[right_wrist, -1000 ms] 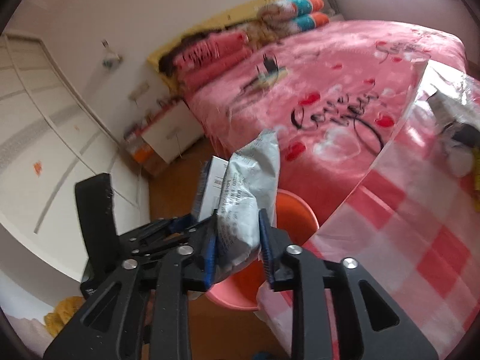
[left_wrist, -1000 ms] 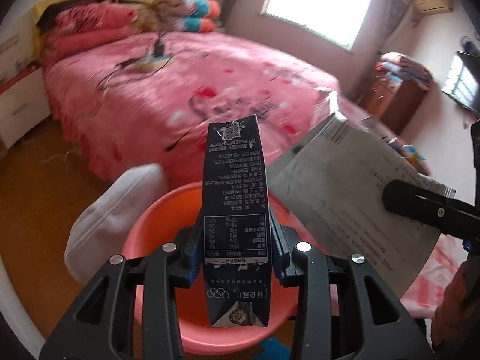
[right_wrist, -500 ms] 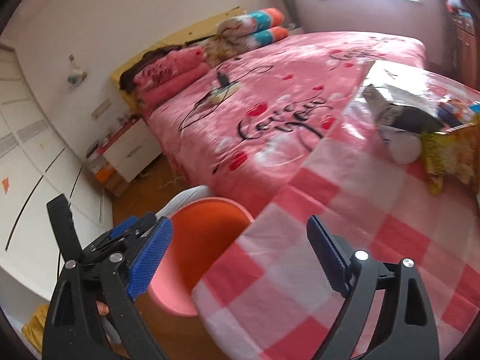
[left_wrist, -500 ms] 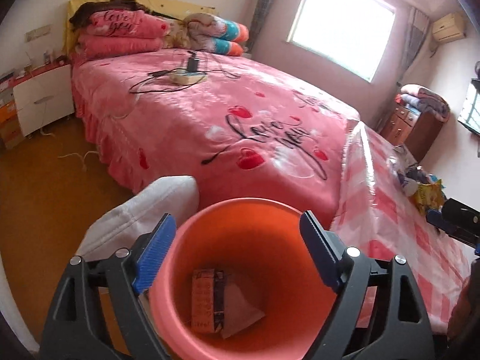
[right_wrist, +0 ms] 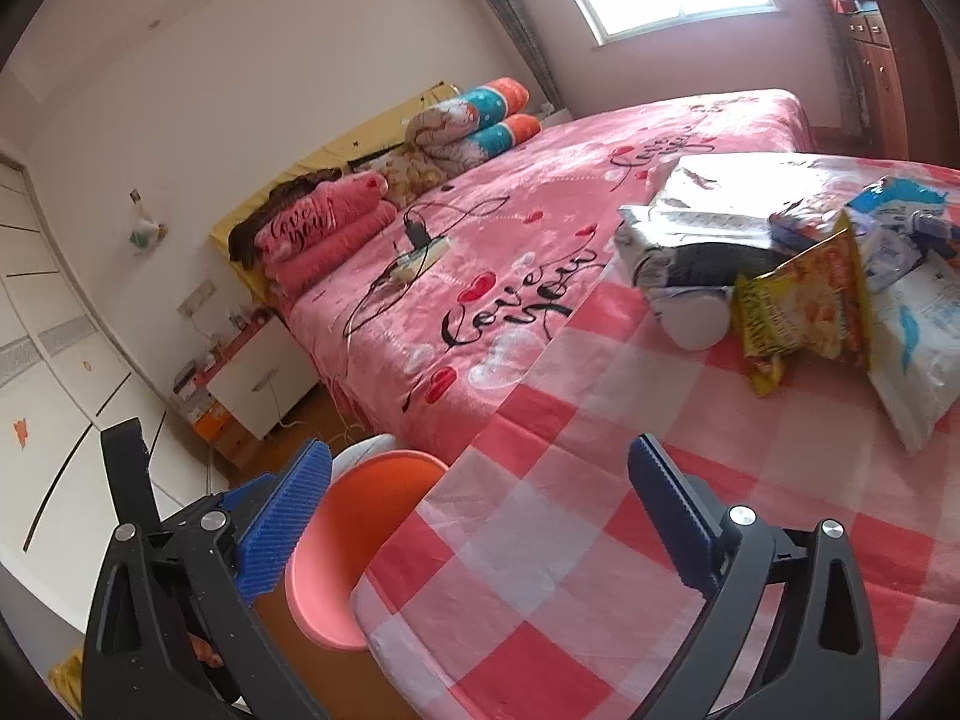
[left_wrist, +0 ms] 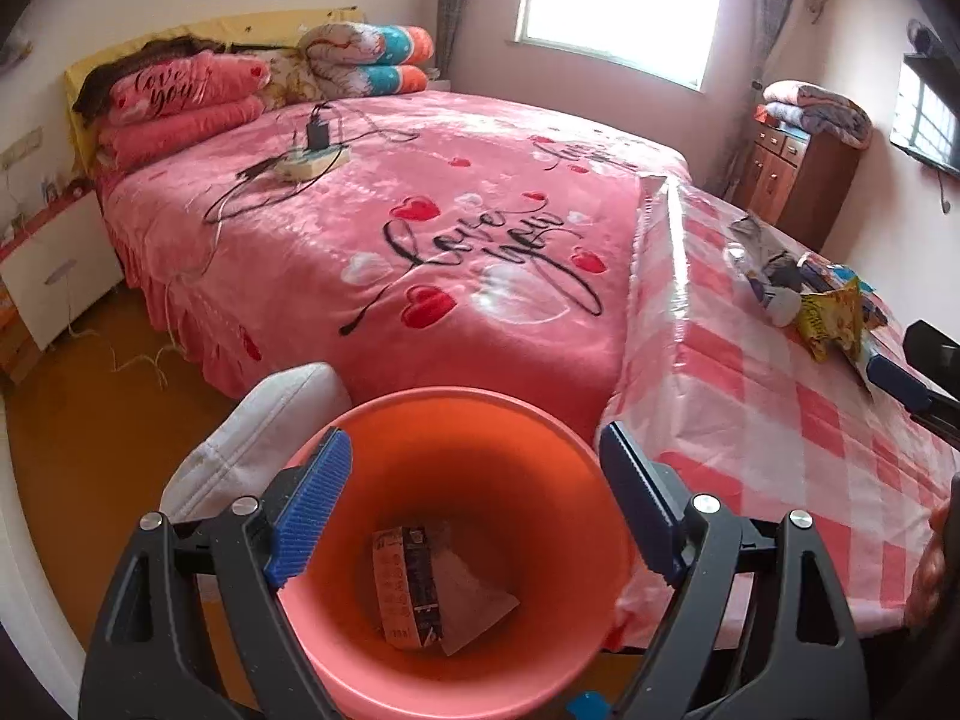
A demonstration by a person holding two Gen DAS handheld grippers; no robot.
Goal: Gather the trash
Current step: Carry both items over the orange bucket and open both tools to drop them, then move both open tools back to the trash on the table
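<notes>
**In the orange bin: two pieces of trash, more on the tabletop**

Below my left claw (left_wrist: 474,507) I see the orange bin (left_wrist: 480,408). It is round and deep, and it stands on the floor between the pink bed (left_wrist: 420,210) and the tabletop (left_wrist: 780,420). At the bottom lies a dark carton (left_wrist: 408,585) with small print on it. A flat grey wrapper (left_wrist: 477,597) lies against it, on its right. A white cushion (left_wrist: 264,432) sits just beside the bin, on the left.

My left claw is spread wide, with nothing between its blue pads (left_wrist: 309,504).

My right claw (right_wrist: 480,516) is over the near part of the tabletop, which has a red and white checked cloth (right_wrist: 540,540). Its jaws are opening, and nothing is between them. The bin's rim shows just past the tabletop's edge.

Further along the cloth is a pile of trash. I can see a yellow snack bag (right_wrist: 798,306), crinkled and standing up on its edge. A white and blue packet (right_wrist: 918,348) lies to its right. A silver bag (right_wrist: 690,228) and a white round thing (right_wrist: 696,324) lie to its left.
</notes>
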